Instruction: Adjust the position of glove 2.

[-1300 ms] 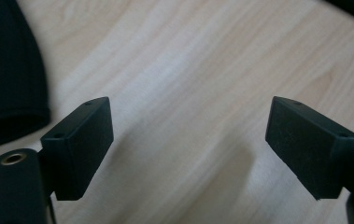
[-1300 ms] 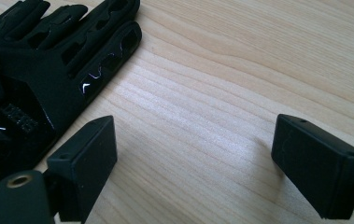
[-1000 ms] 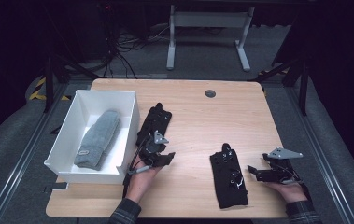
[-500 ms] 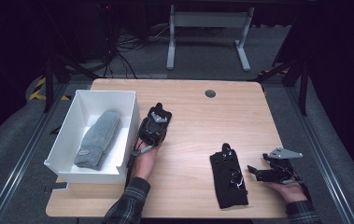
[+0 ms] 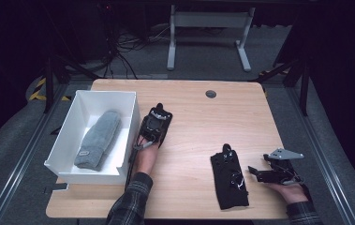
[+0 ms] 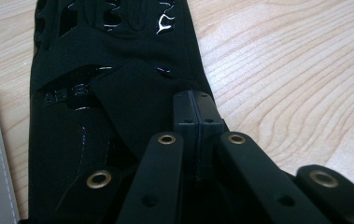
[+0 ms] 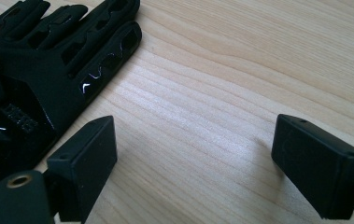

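A: Change since a second ago?

B: Left gripper (image 6: 197,112) pushed forward from near the front edge onto the black fingerless glove with glossy print (image 6: 118,46). Jaws just closed from part-open to fully together, tips down on the cuff flap. Cannot tell whether any fabric is pinched between the pads.

A: Where on the tabletop?

B: Left half, just beside the right wall of the open white rectangular box (image 5: 119,96). Flat, fingers toward the far edge.

A: Meaning for the work?

B: Probably a grab at the cuff, ready for a lift over the wall into the box. Not lifted yet. Grip doubtful; a re-pinch may be needed.

A: Other side?

B: Right gripper (image 7: 195,158) held in place near the front right corner, jaws wide, nothing between them, bare wood under the pads. Second black glove (image 5: 229,180) flat just left of it, untouched, close to the front edge.

A: In the box?

B: Grey knitted mitten (image 5: 98,140), lengthwise on the floor.

A: Surface?

B: Light wood-grain tabletop (image 5: 198,126), rounded corners, small dark round grommet (image 5: 210,94) near the far edge. Otherwise bare.

A: Room?

B: Dark. Grey floor, tangled cables beyond the far left corner, white metal desk frame (image 5: 208,28) behind. Plaid sleeve (image 5: 128,206) in from the front edge.
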Tool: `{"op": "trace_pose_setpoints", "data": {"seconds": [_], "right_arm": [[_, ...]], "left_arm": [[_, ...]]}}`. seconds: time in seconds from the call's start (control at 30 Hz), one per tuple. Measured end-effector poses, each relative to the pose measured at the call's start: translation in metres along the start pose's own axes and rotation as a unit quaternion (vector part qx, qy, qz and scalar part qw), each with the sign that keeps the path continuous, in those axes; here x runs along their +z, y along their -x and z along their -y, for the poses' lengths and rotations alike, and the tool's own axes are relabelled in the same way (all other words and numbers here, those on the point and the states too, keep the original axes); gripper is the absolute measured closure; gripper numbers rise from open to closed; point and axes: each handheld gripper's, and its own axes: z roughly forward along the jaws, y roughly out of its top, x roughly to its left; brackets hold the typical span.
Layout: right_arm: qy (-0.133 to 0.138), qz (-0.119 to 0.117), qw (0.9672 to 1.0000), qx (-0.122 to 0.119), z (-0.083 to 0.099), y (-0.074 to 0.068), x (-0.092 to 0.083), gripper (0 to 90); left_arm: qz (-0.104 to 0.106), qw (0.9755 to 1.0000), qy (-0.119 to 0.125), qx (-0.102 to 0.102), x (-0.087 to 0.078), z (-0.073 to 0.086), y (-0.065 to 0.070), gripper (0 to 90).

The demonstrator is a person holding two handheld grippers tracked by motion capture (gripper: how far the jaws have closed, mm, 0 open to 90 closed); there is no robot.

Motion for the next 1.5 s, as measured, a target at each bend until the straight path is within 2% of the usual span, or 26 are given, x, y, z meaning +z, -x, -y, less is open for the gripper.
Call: {"op": "trace_pose_setpoints", "data": {"seconds": [0.2,0.33,0.43,0.53,0.7,0.73,0.77,0.8,0.93,0.97,1.0,1.03,1.1,1.27,1.33,1.4,1.5], "right_arm": [[0.0,0.0,1.0,0.0,0.0,0.0,0.0,14.5],[0.0,0.002,1.0,0.0,0.0,0.0,0.0,14.1],[-0.001,0.002,1.0,0.0,0.0,-0.001,0.0,13.9],[-0.001,0.003,1.0,0.0,0.0,-0.001,0.0,13.8],[-0.001,0.003,1.0,0.0,0.0,-0.001,0.0,13.7],[-0.001,0.003,1.0,0.0,0.0,-0.001,0.0,13.7],[-0.001,0.003,1.0,0.0,0.0,-0.001,0.0,13.7],[-0.001,0.003,1.0,0.0,0.0,-0.001,0.0,13.7],[-0.001,0.003,1.0,0.0,0.0,-0.001,0.0,13.6],[-0.001,0.003,1.0,0.0,0.0,-0.001,0.0,13.6],[-0.001,0.003,1.0,0.0,0.0,-0.001,0.0,13.6],[-0.001,0.003,1.0,0.0,0.0,-0.001,0.001,13.6],[-0.001,0.003,1.0,0.0,0.0,-0.001,0.0,13.6],[-0.001,0.003,1.0,0.0,0.0,-0.001,0.001,13.6],[-0.001,0.003,1.0,0.0,0.0,-0.001,0.001,13.6],[-0.001,0.003,1.0,0.0,0.0,-0.001,0.0,13.6],[-0.001,0.002,1.0,0.0,0.0,-0.001,0.001,13.6]], "left_arm": [[0.036,0.9993,-0.008,0.012,-0.003,0.002,0.008,90.0],[0.064,0.9976,-0.011,0.022,-0.006,0.007,0.017,90.0],[0.077,0.9966,-0.012,0.028,-0.009,0.011,0.024,90.0],[0.101,0.9941,-0.016,0.037,-0.013,0.016,0.033,90.0],[0.121,0.9909,-0.021,0.055,-0.018,0.023,0.047,90.0],[0.121,0.9909,-0.021,0.055,-0.018,0.023,0.047,90.0],[0.129,0.9895,-0.024,0.06,-0.02,0.025,0.051,90.0],[0.129,0.9895,-0.024,0.06,-0.02,0.025,0.051,90.0],[0.148,0.9859,-0.033,0.071,-0.023,0.028,0.059,90.0],[0.154,0.9843,-0.034,0.079,-0.025,0.031,0.062,90.0],[0.154,0.9843,-0.034,0.079,-0.025,0.031,0.062,90.0],[0.166,0.9821,-0.036,0.082,-0.027,0.034,0.065,90.0],[0.179,0.9797,-0.038,0.081,-0.029,0.038,0.068,90.0],[0.197,0.9743,-0.046,0.099,-0.035,0.044,0.077,90.0],[0.199,0.9736,-0.048,0.1,-0.036,0.045,0.079,90.0],[0.211,0.9703,-0.053,0.105,-0.039,0.049,0.085,90.0],[0.222,0.9672,-0.053,0.112,-0.042,0.054,0.091,90.0]]}}
